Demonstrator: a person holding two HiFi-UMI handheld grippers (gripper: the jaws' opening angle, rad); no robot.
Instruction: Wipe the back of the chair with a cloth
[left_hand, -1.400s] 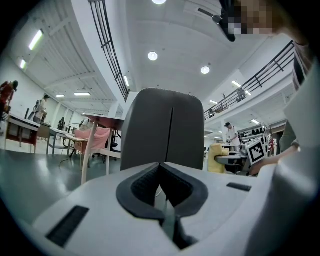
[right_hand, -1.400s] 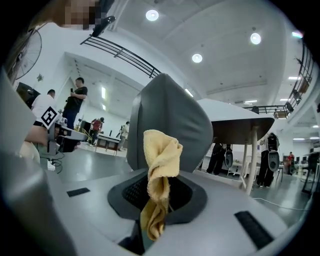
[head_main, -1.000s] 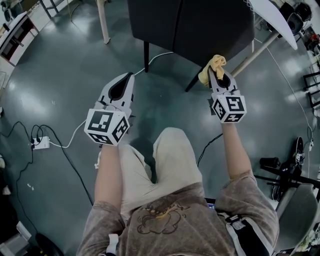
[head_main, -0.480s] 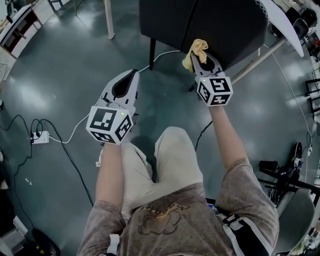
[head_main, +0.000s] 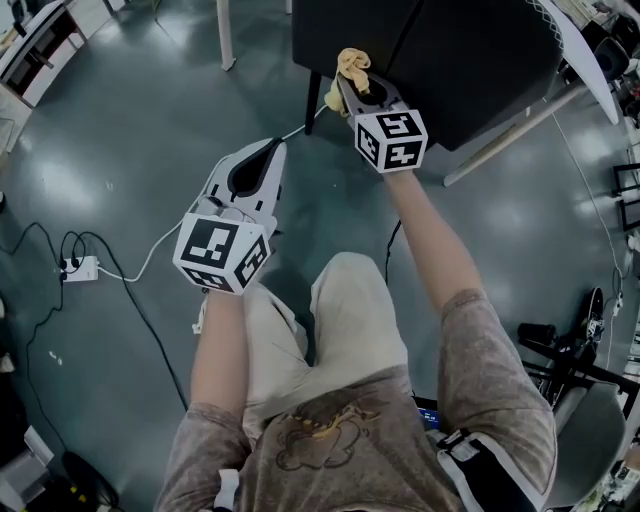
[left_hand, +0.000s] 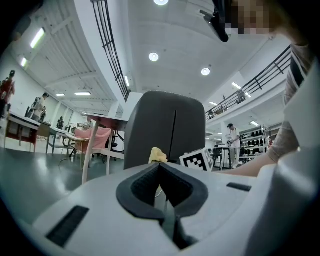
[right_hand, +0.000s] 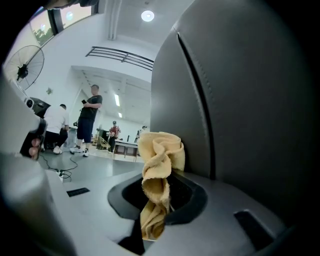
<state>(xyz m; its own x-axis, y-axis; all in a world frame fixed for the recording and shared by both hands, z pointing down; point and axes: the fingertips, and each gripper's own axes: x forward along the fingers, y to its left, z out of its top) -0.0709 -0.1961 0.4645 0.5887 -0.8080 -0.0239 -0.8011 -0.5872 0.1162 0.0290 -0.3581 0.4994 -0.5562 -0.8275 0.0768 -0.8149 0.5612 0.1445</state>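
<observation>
Chair back: right gripper pinches a bunched yellow cloth beside its edge; left gripper has its jaws pressed together, empty. Likely risk: friction tugs the narrowly held wad free.

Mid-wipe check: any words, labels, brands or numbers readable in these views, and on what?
No readable text in any view.
Cubes on left gripper and right gripper: square marker patterns only, no letters.
Shirt print: a drawing, no legible lettering.
Cloth, chair back: no label visible.
</observation>
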